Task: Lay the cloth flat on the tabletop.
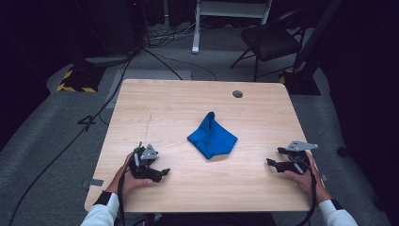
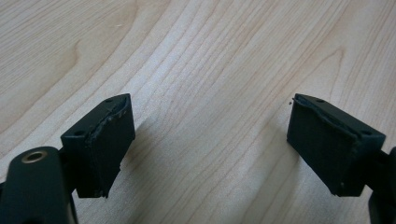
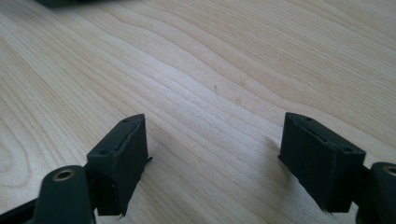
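A blue cloth (image 1: pixel 212 135) lies crumpled in a rough fold near the middle of the wooden table (image 1: pixel 174 101). My left gripper (image 1: pixel 162 172) rests on the table near the front left, well to the left of the cloth. In the left gripper view its jaws stand wide apart over bare wood (image 2: pixel 210 140), so my left gripper (image 2: pixel 210 140) is open and holds nothing. My right gripper (image 1: pixel 271 163) sits near the front right, to the right of the cloth. Its jaws also stand wide apart in the right gripper view, and my right gripper (image 3: pixel 212 154) is open over bare wood.
A round grey cable port (image 1: pixel 237 93) sits in the table's far right part. Beyond the table stand a black chair (image 1: pixel 270 40) and a white frame (image 1: pixel 200 23). Cables (image 1: pixel 70 141) run across the grey floor at the left.
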A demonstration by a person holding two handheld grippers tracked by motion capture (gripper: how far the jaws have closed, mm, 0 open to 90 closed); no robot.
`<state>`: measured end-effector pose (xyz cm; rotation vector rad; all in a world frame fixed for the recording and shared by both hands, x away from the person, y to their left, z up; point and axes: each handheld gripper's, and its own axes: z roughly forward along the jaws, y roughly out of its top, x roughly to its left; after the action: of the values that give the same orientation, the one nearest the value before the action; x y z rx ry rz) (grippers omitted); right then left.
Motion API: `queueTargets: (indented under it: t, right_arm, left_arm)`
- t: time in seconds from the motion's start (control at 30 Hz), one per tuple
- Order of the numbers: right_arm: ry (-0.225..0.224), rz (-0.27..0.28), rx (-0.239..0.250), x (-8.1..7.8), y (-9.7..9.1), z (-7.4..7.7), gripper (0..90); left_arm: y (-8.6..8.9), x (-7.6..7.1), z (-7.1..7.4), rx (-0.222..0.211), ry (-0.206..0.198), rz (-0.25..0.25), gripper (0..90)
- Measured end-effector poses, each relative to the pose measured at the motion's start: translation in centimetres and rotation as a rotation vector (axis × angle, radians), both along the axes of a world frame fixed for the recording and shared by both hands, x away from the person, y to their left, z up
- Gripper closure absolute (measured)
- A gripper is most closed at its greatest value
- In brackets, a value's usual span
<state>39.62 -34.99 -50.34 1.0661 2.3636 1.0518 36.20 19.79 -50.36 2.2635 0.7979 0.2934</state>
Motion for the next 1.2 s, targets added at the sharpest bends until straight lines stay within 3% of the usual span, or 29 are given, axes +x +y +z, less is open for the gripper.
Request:
queueTargets:
  t: [0.5,0.73,0.93,1.07,1.2]
  right_arm:
    - [0.0,0.002,0.0,0.0,0.0,0.0,23.3]
    - [0.014,0.014,-0.006,0.3,0.3,0.2,27.3]
    - [-0.008,0.07,-0.027,0.4,2.8,1.1,27.9]
    - [-0.035,0.121,-0.047,0.2,4.9,1.7,27.2]
    - [-0.043,0.159,-0.022,0.6,7.0,2.4,32.0]
  left_arm:
    - [0.0,-0.1,0.0,0.0,-0.001,0.008,15.5]
    - [-0.8,0.2,0.2,0.013,0.013,0.054,16.0]
    - [-2.1,1.1,0.7,0.009,0.015,0.04,18.7]
    - [-3.5,2.0,1.4,0.014,-0.013,0.018,19.2]
    - [-4.9,3.0,2.0,-0.001,-0.028,-0.006,19.9]
